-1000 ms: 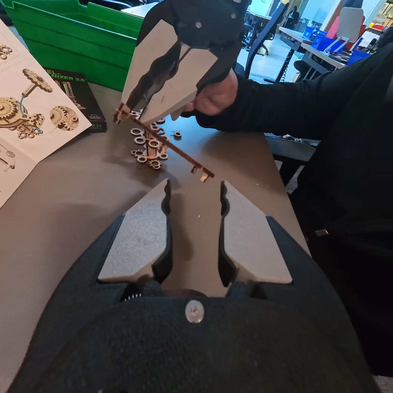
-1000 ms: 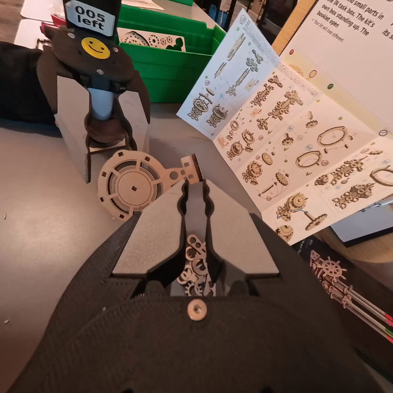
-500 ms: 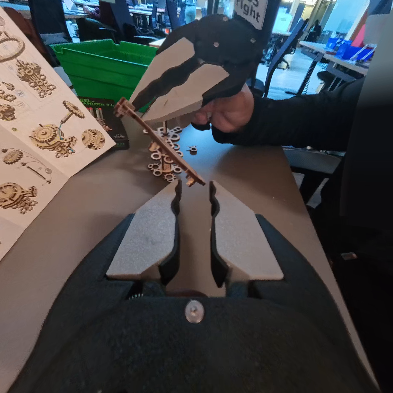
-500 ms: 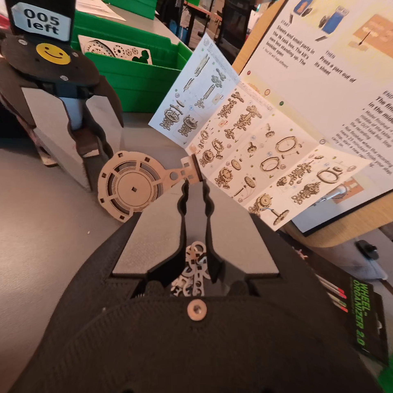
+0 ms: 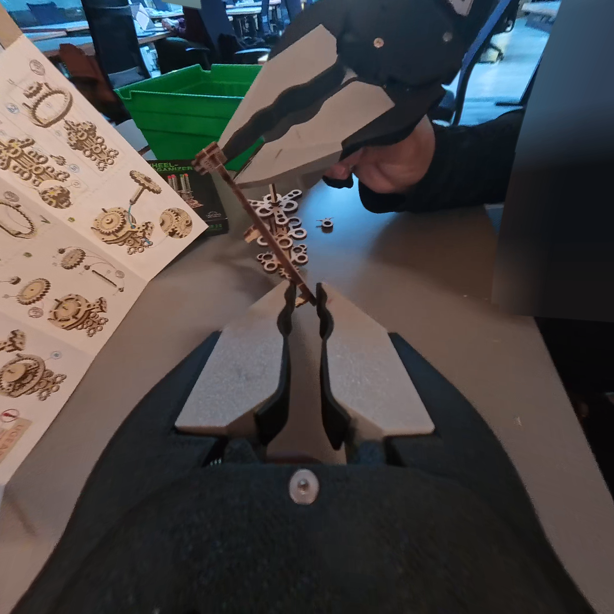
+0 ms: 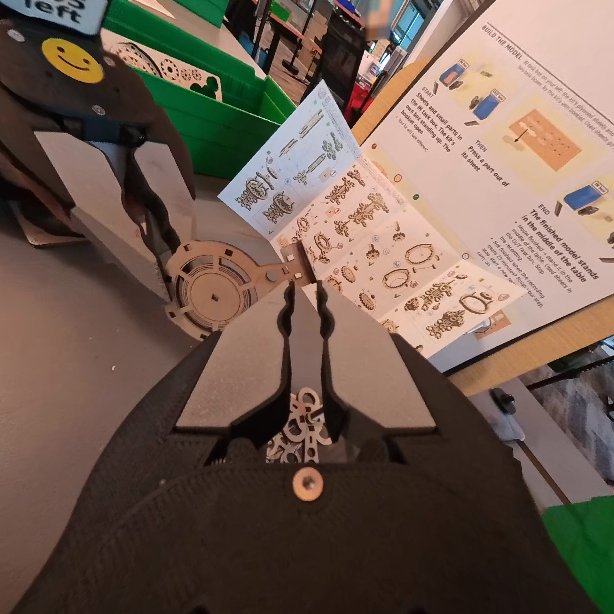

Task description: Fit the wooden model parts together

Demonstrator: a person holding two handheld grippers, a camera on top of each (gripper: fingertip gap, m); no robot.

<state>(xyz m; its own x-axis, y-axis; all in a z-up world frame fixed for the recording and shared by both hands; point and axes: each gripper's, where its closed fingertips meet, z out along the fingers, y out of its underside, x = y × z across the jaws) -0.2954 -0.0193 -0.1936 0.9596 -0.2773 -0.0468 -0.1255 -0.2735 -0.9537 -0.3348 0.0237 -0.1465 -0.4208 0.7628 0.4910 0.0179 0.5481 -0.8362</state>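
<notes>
A flat wooden part, a slotted disc with a short handle [image 6: 212,292], hangs above the grey table [image 5: 398,299] between both grippers. My right gripper [image 6: 304,285] is shut on the handle end. My left gripper [image 5: 304,290] is shut on the opposite rim of the disc. In the left wrist view the part [image 5: 264,232] shows edge-on, slanting from the right gripper [image 5: 226,156] down to my left fingertips. The left gripper [image 6: 162,246] shows at the disc's far rim in the right wrist view. A wooden assembly of ringed plates [image 5: 282,232] stands on the table under the part.
An open instruction booklet [image 5: 66,199] stands at the left. A green bin [image 5: 186,113] and a black kit box [image 5: 196,196] sit behind. A small wooden piece [image 5: 327,223] lies near the assembly. A person's hand [image 5: 392,166] holds the right gripper. A propped instruction board [image 6: 498,133] stands behind the booklet. Left tips to right tips: about 8 centimeters.
My left gripper moved forward to the disc's rim and its fingers narrowed onto it. The right gripper kept its hold on the handle and tilted the part steeper.
</notes>
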